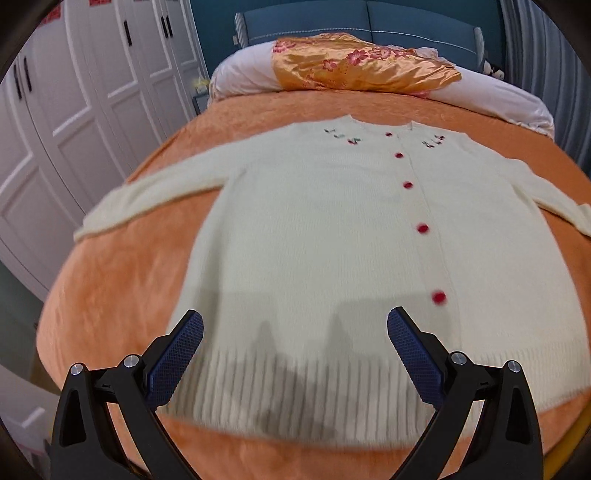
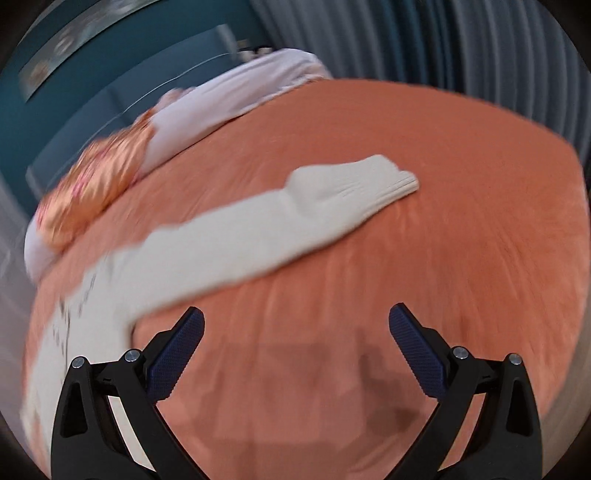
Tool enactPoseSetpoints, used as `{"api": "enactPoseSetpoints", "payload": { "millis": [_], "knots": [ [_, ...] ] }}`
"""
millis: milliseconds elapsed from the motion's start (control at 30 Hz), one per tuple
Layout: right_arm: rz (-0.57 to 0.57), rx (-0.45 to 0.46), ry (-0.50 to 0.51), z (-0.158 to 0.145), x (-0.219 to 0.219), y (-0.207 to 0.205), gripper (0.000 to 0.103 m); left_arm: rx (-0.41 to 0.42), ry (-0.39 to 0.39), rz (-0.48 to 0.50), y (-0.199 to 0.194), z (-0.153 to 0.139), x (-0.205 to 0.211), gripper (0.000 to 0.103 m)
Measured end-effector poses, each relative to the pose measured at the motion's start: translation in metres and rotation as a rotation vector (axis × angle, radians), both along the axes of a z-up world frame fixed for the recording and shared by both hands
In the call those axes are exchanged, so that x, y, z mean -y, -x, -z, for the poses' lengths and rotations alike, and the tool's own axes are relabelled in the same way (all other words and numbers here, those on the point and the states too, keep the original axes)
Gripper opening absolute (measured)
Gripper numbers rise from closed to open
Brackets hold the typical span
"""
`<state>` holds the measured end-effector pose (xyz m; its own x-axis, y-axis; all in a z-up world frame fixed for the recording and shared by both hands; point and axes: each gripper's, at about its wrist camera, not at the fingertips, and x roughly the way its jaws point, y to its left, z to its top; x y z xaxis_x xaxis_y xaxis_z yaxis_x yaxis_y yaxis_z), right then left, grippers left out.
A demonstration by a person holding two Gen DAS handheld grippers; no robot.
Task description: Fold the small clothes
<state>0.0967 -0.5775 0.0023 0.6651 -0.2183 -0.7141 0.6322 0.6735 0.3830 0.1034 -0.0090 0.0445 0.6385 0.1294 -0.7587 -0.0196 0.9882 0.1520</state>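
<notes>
Cream cardigan [image 1: 314,229] flat on orange bedspread [image 1: 122,280], sleeves out. Left gripper [image 1: 295,332] wide, empty, above hem. Right gripper [image 2: 295,328] wide, empty, near sleeve [image 2: 280,218].

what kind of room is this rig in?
A bedroom, almost certainly. The cream cardigan lies spread on a bed with an orange bedspread, pillows against a blue padded headboard, and white wardrobe doors alongside.

The right gripper [image 2: 295,325] hangs over the orange bed [image 2: 461,240] with its jaws wide apart and nothing between them. A white sweater [image 2: 92,314] lies on the left. Its sleeve [image 2: 295,206] stretches out flat across the bed. Pillows [image 2: 207,110] sit behind.
</notes>
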Motion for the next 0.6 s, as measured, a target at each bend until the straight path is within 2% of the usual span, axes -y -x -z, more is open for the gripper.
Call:
{"api": "enactPoseSetpoints", "payload": {
  "millis": [133, 233, 300, 333, 367, 400, 433, 467, 500, 533, 600],
  "knots": [
    [0.086, -0.002, -0.047, 0.02, 0.046, -0.026, 0.096, 0.012, 0.016, -0.037, -0.021, 0.005, -0.002, 0.098],
    [0.134, -0.024, -0.113, 0.039, 0.07, -0.041, 0.076, -0.027, 0.04, -0.057, -0.036, 0.015, -0.005, 0.098],
    [0.179, -0.003, -0.139, 0.045, 0.079, -0.046, 0.074, -0.045, 0.048, -0.065, -0.043, 0.022, -0.007, 0.098],
    [0.2, 0.007, -0.13, 0.044, 0.081, -0.048, 0.069, -0.051, 0.051, -0.069, -0.044, 0.025, -0.009, 0.098],
    [0.203, 0.003, -0.127, 0.042, 0.082, -0.054, 0.056, -0.059, 0.059, -0.071, -0.047, 0.027, -0.011, 0.097],
    [0.2, -0.001, -0.128, 0.04, 0.083, -0.058, 0.048, -0.063, 0.065, -0.072, -0.049, 0.029, -0.013, 0.097],
    [0.191, 0.001, -0.137, 0.036, 0.083, -0.066, 0.026, -0.064, 0.072, -0.072, -0.05, 0.03, -0.015, 0.097],
    [0.18, 0.009, -0.147, 0.03, 0.081, -0.072, 0.009, -0.067, 0.084, -0.067, -0.052, 0.031, -0.018, 0.097],
    [0.173, 0.025, -0.145, 0.02, 0.076, -0.079, 0.009, -0.068, 0.088, -0.065, -0.053, 0.031, -0.021, 0.097],
    [0.136, 0.085, -0.122, 0.0, 0.062, -0.085, 0.009, -0.067, 0.089, -0.066, -0.054, 0.031, -0.024, 0.097],
    [0.02, 0.181, -0.062, -0.038, 0.026, -0.103, 0.009, -0.057, 0.091, -0.076, -0.058, 0.03, -0.03, 0.097]
  ]
}}
